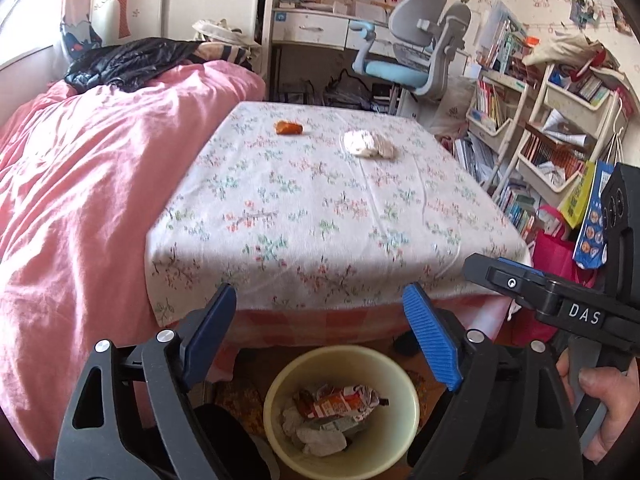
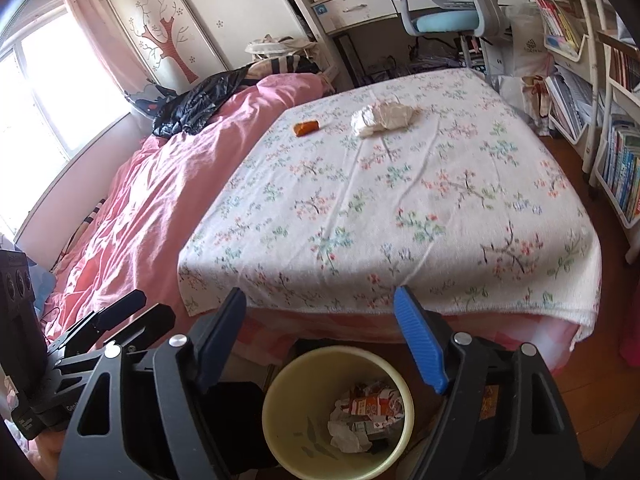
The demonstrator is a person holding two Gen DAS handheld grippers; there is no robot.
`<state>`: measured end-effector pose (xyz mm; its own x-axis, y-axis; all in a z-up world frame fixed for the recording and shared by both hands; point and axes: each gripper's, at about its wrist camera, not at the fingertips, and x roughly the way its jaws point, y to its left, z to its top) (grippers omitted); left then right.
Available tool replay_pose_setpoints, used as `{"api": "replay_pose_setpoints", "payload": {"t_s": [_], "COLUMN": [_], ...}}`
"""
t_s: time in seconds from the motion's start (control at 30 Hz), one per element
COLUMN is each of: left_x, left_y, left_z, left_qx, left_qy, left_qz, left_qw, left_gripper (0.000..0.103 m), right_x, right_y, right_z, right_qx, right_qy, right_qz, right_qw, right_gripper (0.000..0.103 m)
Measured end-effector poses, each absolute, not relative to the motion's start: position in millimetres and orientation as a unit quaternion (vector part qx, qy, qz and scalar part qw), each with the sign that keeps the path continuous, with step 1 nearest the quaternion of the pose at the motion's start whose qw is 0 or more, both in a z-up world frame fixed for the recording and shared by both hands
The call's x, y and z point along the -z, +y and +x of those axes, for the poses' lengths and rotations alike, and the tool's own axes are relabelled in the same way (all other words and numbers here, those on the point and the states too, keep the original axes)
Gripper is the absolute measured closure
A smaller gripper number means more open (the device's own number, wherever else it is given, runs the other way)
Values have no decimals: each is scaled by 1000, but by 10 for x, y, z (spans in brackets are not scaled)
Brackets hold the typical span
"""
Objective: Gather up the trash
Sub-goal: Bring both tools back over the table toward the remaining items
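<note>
Left gripper: jaws wide apart, empty, above bin
Right gripper: jaws apart, empty, above bin
Bin: on floor beside bed, trash inside
Orange wrapper: on floral cloth, far end
White wad: right of wrapper, apart

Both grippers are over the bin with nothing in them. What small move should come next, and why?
Probably reach the right gripper forward toward the white wad. Both it and the left gripper are open and empty above the bin, which already holds wrappers, while the wad and an orange scrap still lie on the floral cloth.
</note>
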<state>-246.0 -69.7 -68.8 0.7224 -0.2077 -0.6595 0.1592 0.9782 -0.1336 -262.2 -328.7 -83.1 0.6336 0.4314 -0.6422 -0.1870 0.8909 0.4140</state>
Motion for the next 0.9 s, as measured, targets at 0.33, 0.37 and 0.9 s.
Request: {"api": "replay_pose_setpoints", "payload": {"t_s": [0.33, 0.37, 0.9], "left_x": [228, 228, 500], "left_y": [-626, -601, -672], "left_z": [-1895, -1813, -220], "left_qx": [86, 81, 85], "left_qy": [309, 309, 335], "left_qz": [-11, -11, -27], "left_qw": [947, 947, 938], "left_gripper": [9, 9, 9], "right_x": [398, 401, 722], "right_y": [-3273, -3288, -3441], "right_z": [-2001, -1948, -904], "right_qx": [-176, -173, -132], "right_qy": [354, 352, 371], "right_qz": [93, 90, 114], "right_qw": [914, 916, 912], "right_gripper": [22, 22, 22]}}
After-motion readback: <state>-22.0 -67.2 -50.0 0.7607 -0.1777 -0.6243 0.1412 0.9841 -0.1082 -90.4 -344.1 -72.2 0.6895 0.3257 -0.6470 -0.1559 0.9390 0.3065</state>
